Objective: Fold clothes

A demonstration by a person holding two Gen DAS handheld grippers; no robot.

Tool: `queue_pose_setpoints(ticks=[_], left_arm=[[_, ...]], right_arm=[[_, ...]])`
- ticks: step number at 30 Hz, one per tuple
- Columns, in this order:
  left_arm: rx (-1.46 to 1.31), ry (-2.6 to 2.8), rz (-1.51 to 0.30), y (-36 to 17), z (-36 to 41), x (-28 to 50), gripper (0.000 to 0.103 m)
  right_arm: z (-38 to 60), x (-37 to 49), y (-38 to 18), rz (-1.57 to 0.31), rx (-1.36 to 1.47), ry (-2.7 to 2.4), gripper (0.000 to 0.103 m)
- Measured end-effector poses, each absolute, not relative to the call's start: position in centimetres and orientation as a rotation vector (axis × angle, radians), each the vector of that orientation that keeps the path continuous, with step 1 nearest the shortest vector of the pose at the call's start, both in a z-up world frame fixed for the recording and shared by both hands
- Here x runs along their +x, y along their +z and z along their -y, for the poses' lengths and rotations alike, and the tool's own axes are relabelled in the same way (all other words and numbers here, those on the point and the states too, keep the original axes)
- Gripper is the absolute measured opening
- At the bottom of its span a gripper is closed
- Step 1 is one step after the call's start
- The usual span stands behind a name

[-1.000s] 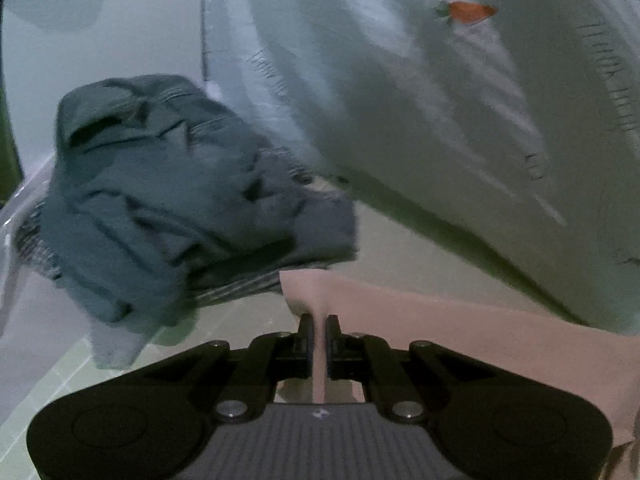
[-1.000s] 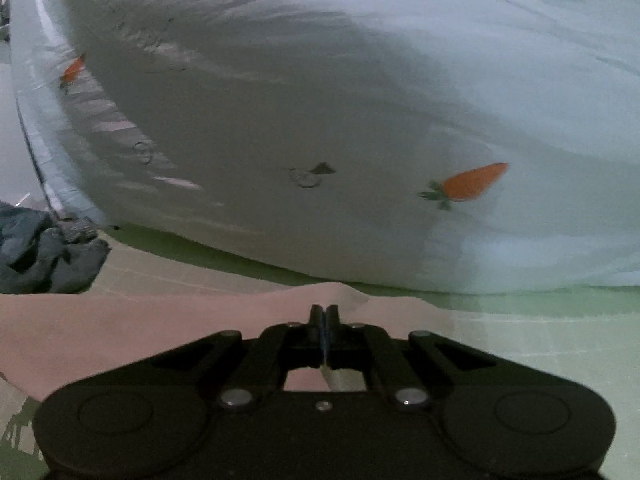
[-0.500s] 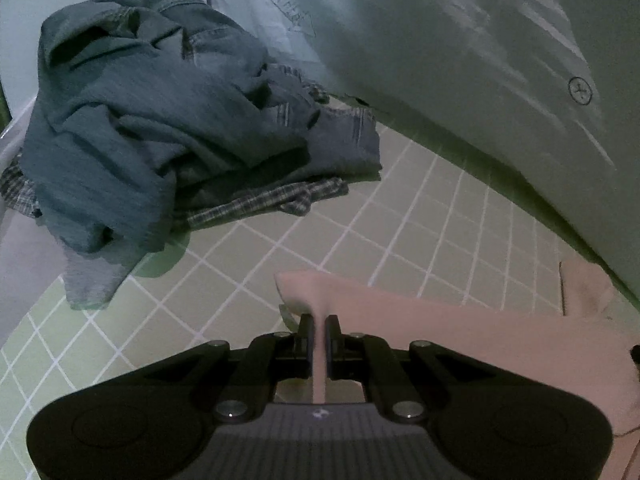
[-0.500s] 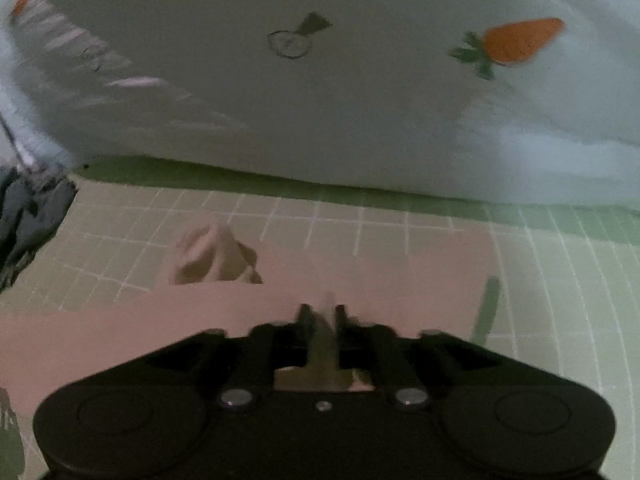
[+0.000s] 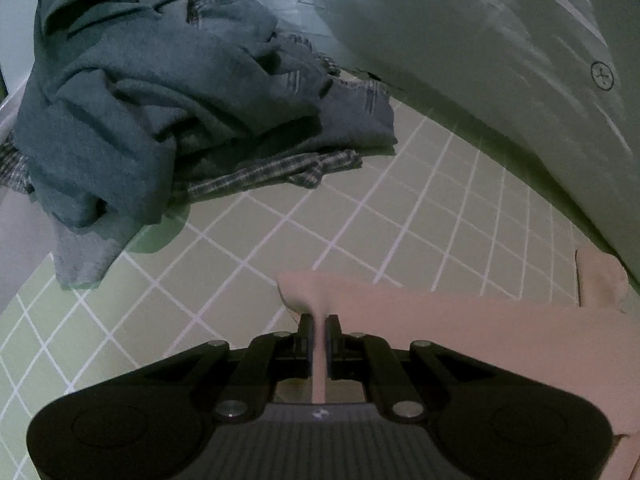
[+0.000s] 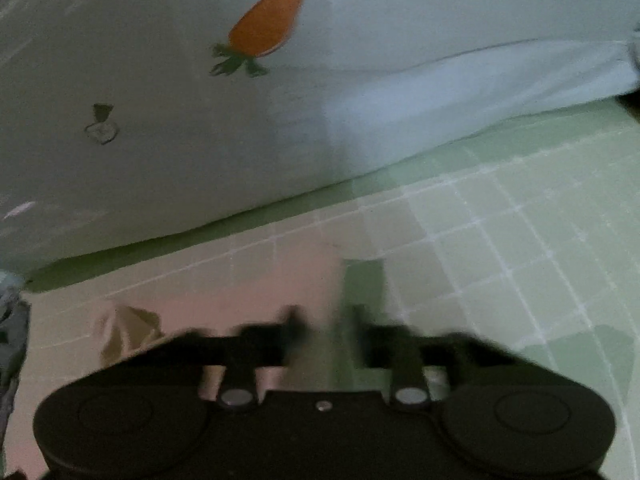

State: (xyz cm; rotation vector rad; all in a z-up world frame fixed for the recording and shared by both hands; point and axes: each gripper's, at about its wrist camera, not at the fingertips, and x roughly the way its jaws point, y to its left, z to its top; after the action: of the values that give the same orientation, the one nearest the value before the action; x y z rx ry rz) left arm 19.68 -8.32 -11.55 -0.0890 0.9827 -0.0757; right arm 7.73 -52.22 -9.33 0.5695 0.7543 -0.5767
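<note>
Pink garment (image 5: 460,320) edge pinched in clenched left tongs (image 5: 319,334) to carry a fold; right tongs (image 6: 324,330) released, motion-blurred, above the bed (image 6: 520,240).

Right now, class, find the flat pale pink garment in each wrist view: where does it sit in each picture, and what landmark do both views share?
Left wrist view: the pale pink garment spreads from bottom centre to the right edge, pinched in the left gripper.
Right wrist view: it lies lower left to centre, ahead of the blurred right gripper.
Shared landmark: the green gridded mat.
</note>
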Motion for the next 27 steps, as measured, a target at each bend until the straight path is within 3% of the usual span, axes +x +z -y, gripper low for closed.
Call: queue_pose_setpoints(ticks=[5, 8, 10, 13, 27], left_arm=[[-0.104, -0.081, -0.984, -11.6, 8.4, 20.0, 0.008], [-0.112, -0.087, -0.992, -11.5, 8.5, 20.1, 0.007], [-0.119, -0.101, -0.987, -11.2, 8.8, 20.0, 0.007], [-0.100, -0.163, -0.946, -9.7, 10.1, 19.2, 0.007], [0.059, -0.644, -0.871, -4.2, 21.0, 5.9, 0.007]], right_arm=[[52.7, 9.0, -9.6, -0.763, 0.535, -0.573, 0.006], [52.6, 9.5, -9.7, -0.786, 0.494, -0.583, 0.013], [51.8, 8.8, -8.9, -0.783, 0.433, -0.597, 0.033], [51.2, 6.9, -7.5, -0.745, 0.354, -0.651, 0.049], [46.3, -8.1, -5.4, -0.731, 0.355, -0.675, 0.049]])
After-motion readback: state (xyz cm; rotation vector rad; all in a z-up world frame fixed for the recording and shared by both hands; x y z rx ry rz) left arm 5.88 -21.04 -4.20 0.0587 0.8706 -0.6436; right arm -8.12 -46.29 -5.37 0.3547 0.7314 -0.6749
